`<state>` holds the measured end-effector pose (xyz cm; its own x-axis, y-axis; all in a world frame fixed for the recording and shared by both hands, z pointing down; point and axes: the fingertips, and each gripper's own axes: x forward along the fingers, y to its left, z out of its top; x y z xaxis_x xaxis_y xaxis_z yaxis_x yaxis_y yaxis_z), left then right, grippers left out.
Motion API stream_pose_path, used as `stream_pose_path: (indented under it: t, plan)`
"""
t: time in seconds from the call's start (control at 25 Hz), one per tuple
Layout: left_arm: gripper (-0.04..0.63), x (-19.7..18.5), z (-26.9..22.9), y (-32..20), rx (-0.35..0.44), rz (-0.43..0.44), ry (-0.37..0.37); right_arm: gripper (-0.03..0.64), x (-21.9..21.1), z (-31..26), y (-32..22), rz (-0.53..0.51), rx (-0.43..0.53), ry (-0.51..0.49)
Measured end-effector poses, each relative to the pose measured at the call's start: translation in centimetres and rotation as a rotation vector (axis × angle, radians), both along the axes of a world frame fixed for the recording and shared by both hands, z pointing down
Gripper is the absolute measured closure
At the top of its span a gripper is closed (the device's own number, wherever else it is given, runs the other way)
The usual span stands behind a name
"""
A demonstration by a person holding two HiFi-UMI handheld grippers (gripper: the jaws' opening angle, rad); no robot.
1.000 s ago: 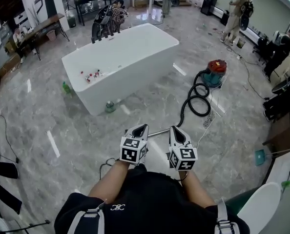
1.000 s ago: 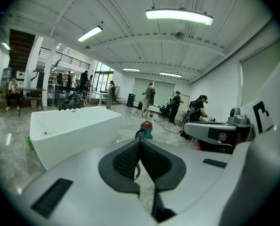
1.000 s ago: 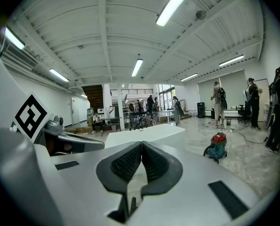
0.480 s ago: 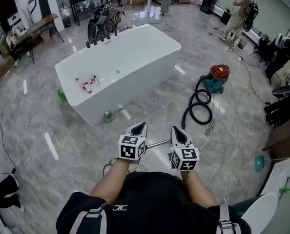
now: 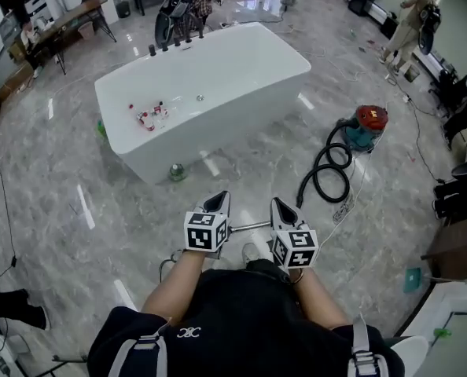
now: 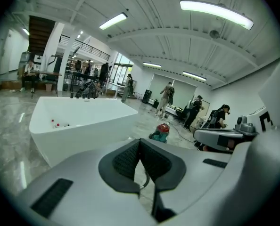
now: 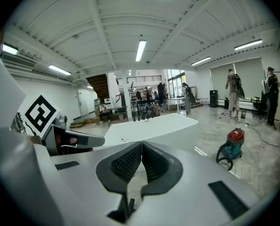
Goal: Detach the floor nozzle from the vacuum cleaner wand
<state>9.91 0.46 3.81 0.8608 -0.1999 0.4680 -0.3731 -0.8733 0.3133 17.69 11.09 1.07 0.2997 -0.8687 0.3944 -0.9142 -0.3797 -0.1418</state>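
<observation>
Pointing forward and slightly downward, the left hand-held gripper (image 5: 218, 202) is clenched: its ribbed pads (image 6: 127, 160) meet along their front edge and nothing is held between them. The right hand-held gripper (image 5: 279, 207) is just beside it at the same height, also clenched and empty, with its pads (image 7: 126, 163) pressed together. Both units are held in front of the person's torso, above the floor (image 5: 76, 179).

A short stretch of the metal vacuum cleaner wand (image 5: 250, 226) shows low between the two hand-held grippers, and neither one touches it. Its left end is hidden behind the left unit, so the floor nozzle cannot be made out. At the wand's right end a black hose (image 5: 301, 196) coils across the floor to the red-and-teal canister (image 5: 369, 124), well apart to the right.

Beyond the hand-held grippers stands a white bathtub (image 5: 241, 116), with a small green container (image 5: 177, 173) on the floor at its near wall.
</observation>
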Motion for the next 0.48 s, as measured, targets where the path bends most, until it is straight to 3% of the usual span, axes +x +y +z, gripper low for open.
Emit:
stream_pose_path:
  t: [0.24, 0.48]
  plan:
    - [0.586, 1.5, 0.1, -2.4, -0.011, -0.108, -0.024, 0.600, 2.3, 0.3, -4.2, -0.177, -0.016, -0.014]
    - [0.586, 0.7, 6.1, -1.8, -0.074, -0.225, -0.139, 0.600, 4.1, 5.5, -4.7, -0.319, -0.075, -0.066]
